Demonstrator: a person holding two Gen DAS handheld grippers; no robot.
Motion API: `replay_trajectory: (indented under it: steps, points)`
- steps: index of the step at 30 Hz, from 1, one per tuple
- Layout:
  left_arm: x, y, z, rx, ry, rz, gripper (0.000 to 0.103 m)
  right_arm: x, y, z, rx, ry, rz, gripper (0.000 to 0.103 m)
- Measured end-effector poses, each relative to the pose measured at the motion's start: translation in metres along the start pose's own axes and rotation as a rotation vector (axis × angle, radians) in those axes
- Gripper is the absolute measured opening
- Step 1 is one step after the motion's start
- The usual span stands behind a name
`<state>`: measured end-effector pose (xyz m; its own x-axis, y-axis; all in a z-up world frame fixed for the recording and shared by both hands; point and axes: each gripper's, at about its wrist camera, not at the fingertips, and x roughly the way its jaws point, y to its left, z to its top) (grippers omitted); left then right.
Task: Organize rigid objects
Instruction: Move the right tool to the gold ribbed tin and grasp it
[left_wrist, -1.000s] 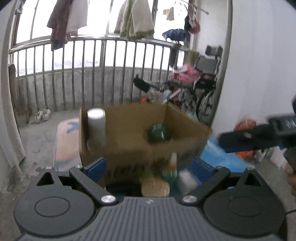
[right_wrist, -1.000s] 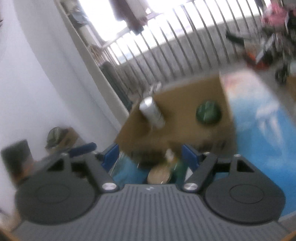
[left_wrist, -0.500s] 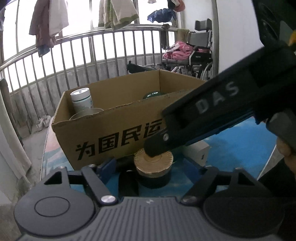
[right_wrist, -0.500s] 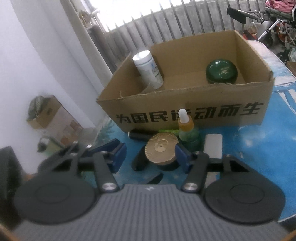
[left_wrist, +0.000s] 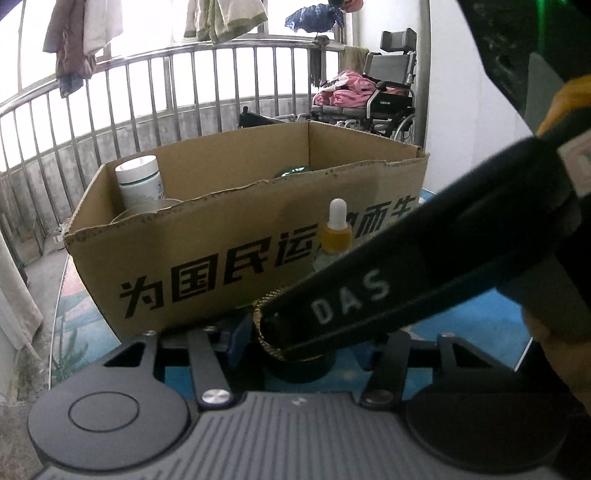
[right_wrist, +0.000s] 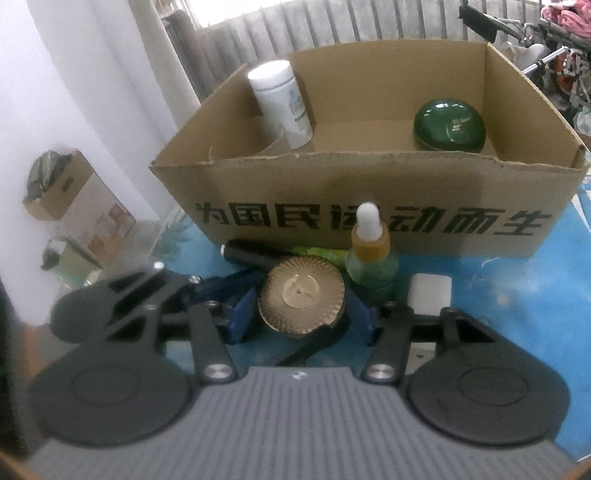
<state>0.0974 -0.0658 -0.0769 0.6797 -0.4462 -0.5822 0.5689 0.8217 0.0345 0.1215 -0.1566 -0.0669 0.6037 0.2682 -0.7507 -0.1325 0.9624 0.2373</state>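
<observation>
A round jar with a ribbed gold lid (right_wrist: 301, 297) and a dark body is seen standing upright on the blue tabletop (right_wrist: 517, 302), just in front of the long printed wall of an open cardboard box (right_wrist: 369, 192). Inside the box a white bottle (right_wrist: 282, 103) leans at the left end and a dark green domed jar (right_wrist: 448, 125) sits near the right end, with bare cardboard floor left between them. Room around the gold-lidded jar is tight: a green dropper bottle (right_wrist: 371, 254) with an amber collar and white bulb stands just beside it on the right, a black tube (right_wrist: 251, 254) lies behind it against the box, and a small white block (right_wrist: 430, 293) rests further right. The right gripper (right_wrist: 301, 314) is set around the jar, a blue pad close on either side of the lid; its jaws have just been closing, and whether the pads press on the jar cannot be told. In the left wrist view the left gripper (left_wrist: 306, 343) is also held at the jar, its jaws half closed and just now narrowing, but the right gripper's black finger marked DAS (left_wrist: 369, 295) crosses over the lid and the contact is hidden.
</observation>
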Motion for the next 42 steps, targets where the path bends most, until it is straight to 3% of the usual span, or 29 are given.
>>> replay_trajectory:
  steps: [9, 30, 37, 42]
  points:
    - [-0.006, -0.001, -0.002, -0.030, -0.007, 0.003, 0.056, 0.004, -0.001, -0.002, 0.002, 0.009, -0.009, 0.048]
    - [-0.036, -0.012, -0.017, -0.040, 0.015, -0.024, 0.054, -0.019, 0.006, -0.029, 0.020, 0.054, 0.000, 0.048]
    - [-0.025, -0.016, -0.019, 0.001, 0.034, -0.026, 0.059, -0.018, 0.008, -0.030, -0.007, 0.063, 0.002, 0.051]
    - [-0.015, -0.016, -0.022, -0.006, 0.046, -0.030, 0.056, -0.012, 0.008, -0.028, -0.013, 0.070, 0.013, 0.057]
